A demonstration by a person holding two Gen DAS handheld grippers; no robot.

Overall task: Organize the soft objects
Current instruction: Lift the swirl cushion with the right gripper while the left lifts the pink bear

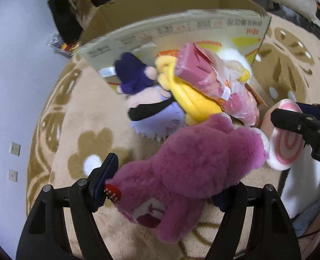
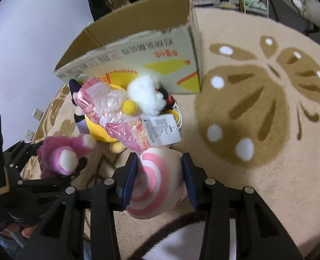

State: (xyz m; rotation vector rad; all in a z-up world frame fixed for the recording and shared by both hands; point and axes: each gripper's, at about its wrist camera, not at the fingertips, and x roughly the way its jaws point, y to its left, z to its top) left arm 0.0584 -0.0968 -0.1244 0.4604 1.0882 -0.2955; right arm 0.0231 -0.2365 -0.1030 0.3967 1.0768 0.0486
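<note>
Beige carpet [image 2: 257, 195] with brown butterfly pattern; open cardboard box [image 2: 151, 49] at its far side.

Left gripper [image 1: 166, 186]: jaws closed on pink bear [image 1: 188, 169], lifted clear of the carpet.

Right gripper [image 2: 160, 177]: jaws closed on swirl plush [image 2: 155, 182].

Loose pile [image 2: 125, 112] just before the box: yellow, purple, white plush, pink bagged item.

Handling, as judged: raise both loads above the box rim, pass over the pile, release well inside; keep a firm squeeze, since plush sags and slips.
</note>
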